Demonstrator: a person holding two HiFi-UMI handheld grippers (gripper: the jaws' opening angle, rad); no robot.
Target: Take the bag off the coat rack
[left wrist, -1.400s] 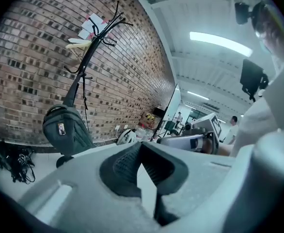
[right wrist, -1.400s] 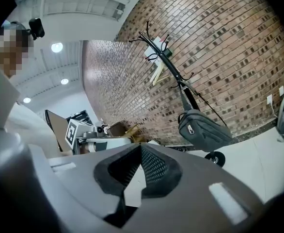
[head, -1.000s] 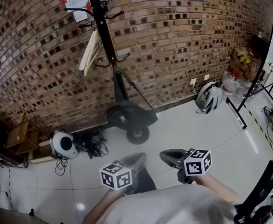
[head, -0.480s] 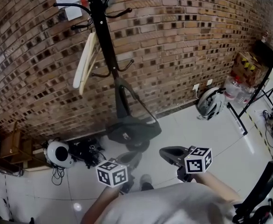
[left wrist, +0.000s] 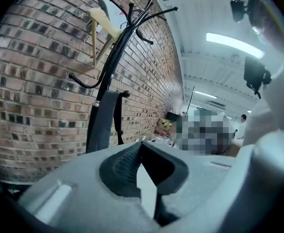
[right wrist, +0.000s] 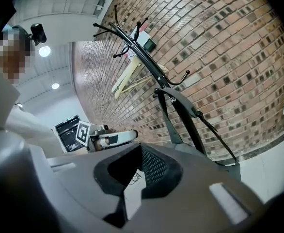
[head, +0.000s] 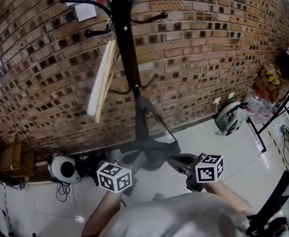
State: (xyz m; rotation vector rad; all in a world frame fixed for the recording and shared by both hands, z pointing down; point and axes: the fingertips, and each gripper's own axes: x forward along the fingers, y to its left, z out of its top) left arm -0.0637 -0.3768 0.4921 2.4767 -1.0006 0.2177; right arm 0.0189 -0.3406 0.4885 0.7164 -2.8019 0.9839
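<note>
The left gripper is closed: in the left gripper view its 2 dark pads meet at the tips and nothing sits between them. The right gripper looks the same in its own view, pads together at the tips and empty. In the head view both are held low in front of the person, side by side, pointing toward the foot of the rack and near the bag, though neither appears to touch it.

Just beyond them hangs the bag, a dark grey one. Its broad strap runs up to a lower hook on the black coat rack, and the body of the bag sits low by the rack's base. Whether it rests on the floor cannot be told. A pale wooden hanger hangs from a higher hook on the rack's other side, apart from the strap. Behind everything stands the brick wall, with a white rounded object on the floor to the left.

As for progress, none of the task's own work looks done: the strap is on its hook and neither gripper holds it. This seems to be the approach. What is left, by my reading, is all of it: opening 1 gripper, closing it on the strap near the hook, lifting the strap clear of the hook's upturned tip, and carrying the bag away from the rack.
</note>
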